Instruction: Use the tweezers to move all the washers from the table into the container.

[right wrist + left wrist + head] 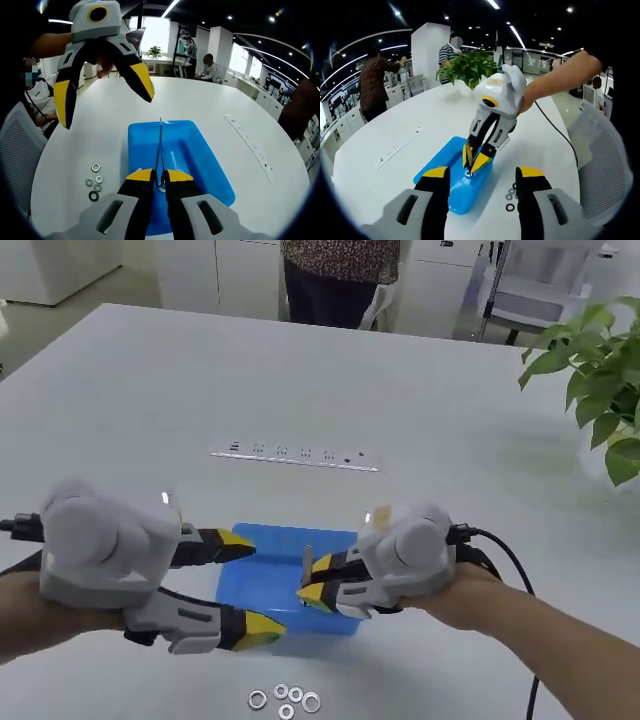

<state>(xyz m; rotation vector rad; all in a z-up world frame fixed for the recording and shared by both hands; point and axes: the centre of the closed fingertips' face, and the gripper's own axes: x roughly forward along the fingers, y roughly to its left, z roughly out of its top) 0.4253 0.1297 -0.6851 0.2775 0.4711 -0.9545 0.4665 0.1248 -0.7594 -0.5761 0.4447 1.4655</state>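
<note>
A shallow blue container [262,590] [451,186] [192,167] lies on the white table between my two grippers. My right gripper [316,587] [479,161] [159,176] is shut on thin metal tweezers [307,562] [160,145], whose tip hangs over the container. I cannot tell if the tip holds a washer. My left gripper [256,586] [484,175] [105,107] stands open and empty at the container's left side. Several small washers [285,701] [511,198] [94,182] lie in a cluster on the table just outside the container's near edge.
A white power strip [295,454] [397,148] [250,146] is set into the table beyond the container. A potted plant [600,380] stands at the far right. A person [340,280] stands at the table's far edge. A cable [510,560] trails from my right gripper.
</note>
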